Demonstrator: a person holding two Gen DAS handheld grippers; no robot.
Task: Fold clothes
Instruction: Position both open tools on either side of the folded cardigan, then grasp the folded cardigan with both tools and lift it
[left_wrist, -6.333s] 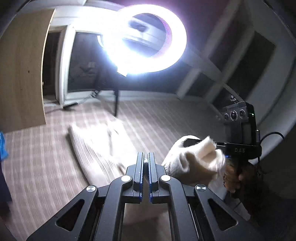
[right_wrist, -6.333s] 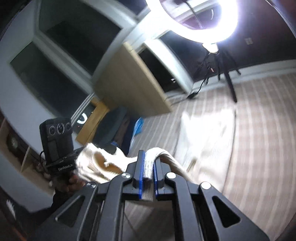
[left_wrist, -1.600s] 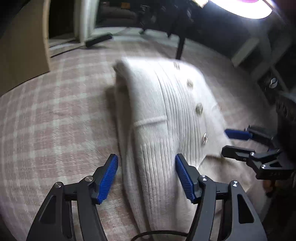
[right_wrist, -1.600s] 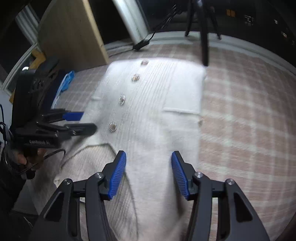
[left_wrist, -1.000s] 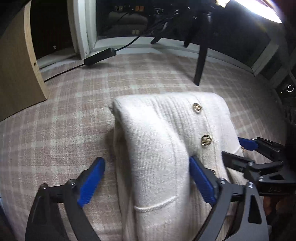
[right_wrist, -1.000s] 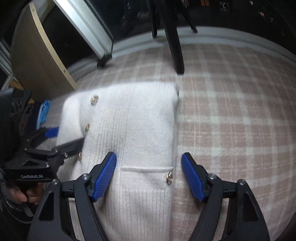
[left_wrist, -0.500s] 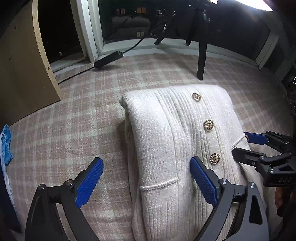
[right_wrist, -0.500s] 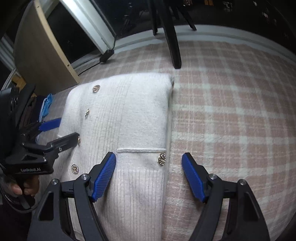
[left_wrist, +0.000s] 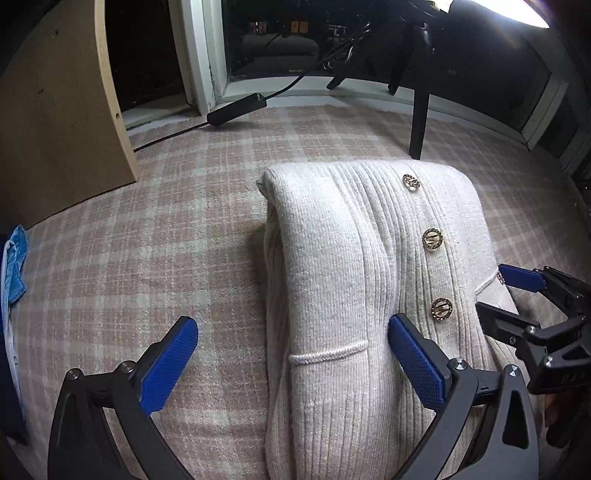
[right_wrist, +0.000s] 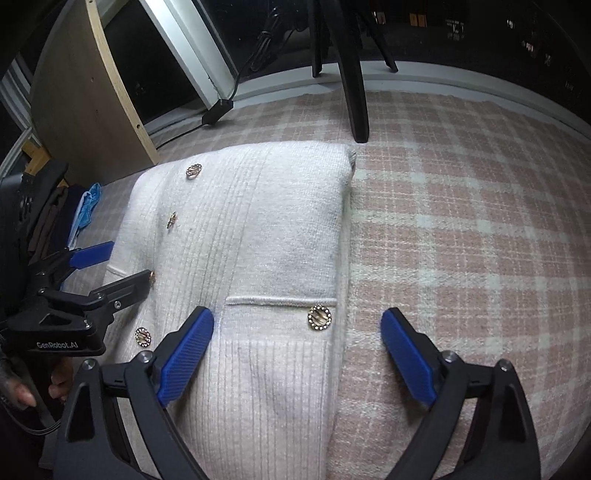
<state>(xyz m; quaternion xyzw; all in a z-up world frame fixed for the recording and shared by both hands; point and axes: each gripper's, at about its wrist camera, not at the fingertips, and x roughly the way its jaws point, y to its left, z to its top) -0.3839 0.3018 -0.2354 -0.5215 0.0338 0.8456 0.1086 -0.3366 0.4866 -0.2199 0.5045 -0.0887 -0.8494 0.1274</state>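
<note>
The left gripper (left_wrist: 291, 354) stands wide open with nothing between its blue pads, straddling the near left edge of a cream ribbed cardigan (left_wrist: 343, 280): its right pad rests against the knit, its left pad sits over bare checked blanket (left_wrist: 122, 258). The right gripper (right_wrist: 297, 350) is spread just as wide and holds nothing, framing the garment's right edge and a pocket flap with a gold button (right_wrist: 320, 316).

Ahead of both, the cardigan lies on the blanket as a narrow, thick bundle, sides turned under, button row (left_wrist: 432, 239) uppermost (a shape that fits a fold just laid down, or one stage before a further fold).

Beyond its far end stands a black stand leg (left_wrist: 419, 122), and a cable with a power brick (left_wrist: 236, 109) lies further out to the left.

The risk, as I judge it, is the rounded left roll: it looks springy, so a careless pinch of only the top layer could drag it open. A pad could also snag a button.
</note>
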